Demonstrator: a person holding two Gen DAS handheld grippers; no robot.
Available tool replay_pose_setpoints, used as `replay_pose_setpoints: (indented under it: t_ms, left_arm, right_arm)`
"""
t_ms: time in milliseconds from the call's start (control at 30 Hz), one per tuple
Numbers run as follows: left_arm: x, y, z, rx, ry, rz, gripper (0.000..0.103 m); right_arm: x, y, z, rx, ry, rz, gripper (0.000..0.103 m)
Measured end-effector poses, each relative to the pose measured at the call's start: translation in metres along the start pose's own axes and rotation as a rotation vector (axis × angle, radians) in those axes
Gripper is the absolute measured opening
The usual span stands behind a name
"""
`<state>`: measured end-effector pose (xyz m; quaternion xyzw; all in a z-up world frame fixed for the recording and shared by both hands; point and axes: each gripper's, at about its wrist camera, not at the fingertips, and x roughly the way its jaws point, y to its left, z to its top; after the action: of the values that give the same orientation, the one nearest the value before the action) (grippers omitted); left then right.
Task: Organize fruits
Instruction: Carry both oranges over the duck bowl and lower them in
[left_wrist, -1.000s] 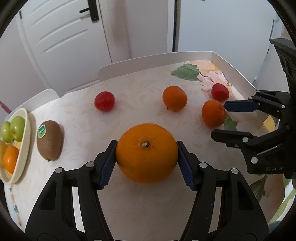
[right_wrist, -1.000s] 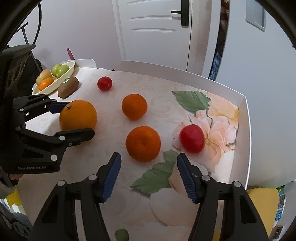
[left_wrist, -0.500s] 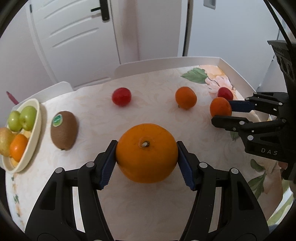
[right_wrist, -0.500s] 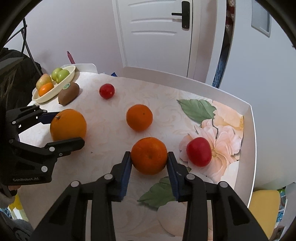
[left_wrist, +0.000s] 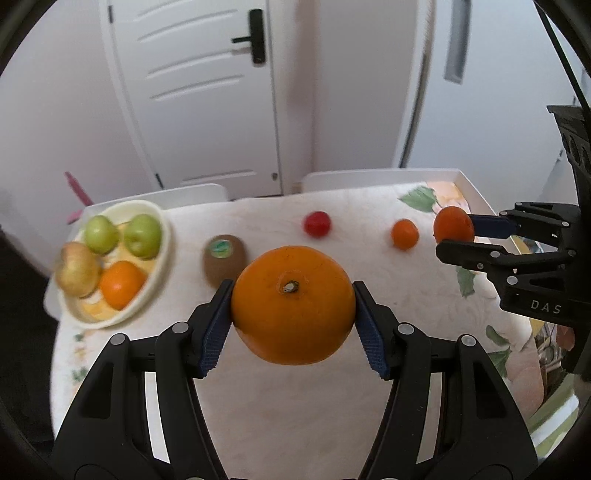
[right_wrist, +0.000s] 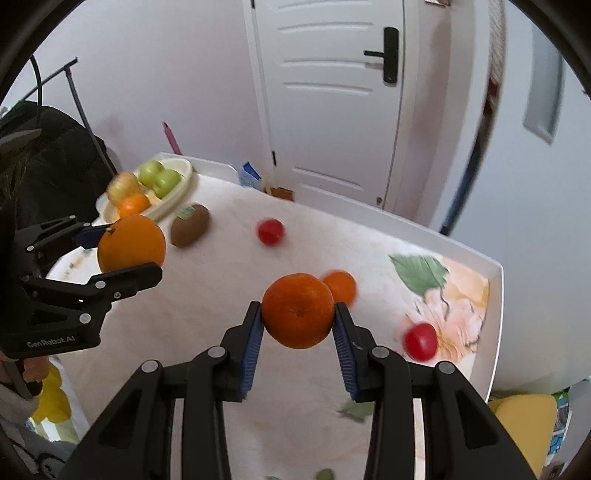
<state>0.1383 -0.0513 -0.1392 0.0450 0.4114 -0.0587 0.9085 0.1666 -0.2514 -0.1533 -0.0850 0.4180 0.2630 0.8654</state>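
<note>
My left gripper is shut on a large orange, held above the table; it also shows in the right wrist view, the large orange at far left. My right gripper is shut on a smaller mandarin, lifted off the cloth; the left wrist view shows this mandarin at the right. A cream fruit bowl at the left holds two green apples, a pear and an orange. A kiwi lies beside the bowl.
On the floral tablecloth lie a red tomato, a second mandarin and another red tomato near the right rim. The table has a raised white edge. A white door stands behind.
My right gripper closed on the mandarin and lifted it. My left gripper rose with the large orange and swung toward the bowl side, bringing the bowl and kiwi further into view.
</note>
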Motion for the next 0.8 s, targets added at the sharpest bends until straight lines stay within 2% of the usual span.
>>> replay_pose_setpoints:
  t_ms: [333,533,800]
  left_arm:
    - [-0.024,0.078,0.001,-0.054,-0.009,0.064,0.067]
    - [-0.019,0.132,-0.006,-0.08,0.004,0.094,0.067]
    - [-0.002,0.186,-0.016,-0.056,0.01,0.135,0.067]
  right_arm:
    - [0.006,0.066,0.043,-0.024,-0.012,0.062,0.035]
    - [0.025,0.107,0.069,-0.047,-0.011,0.087,0.035]
    - [0.055,0.153,0.092,-0.049,0.004,0.099,0.035]
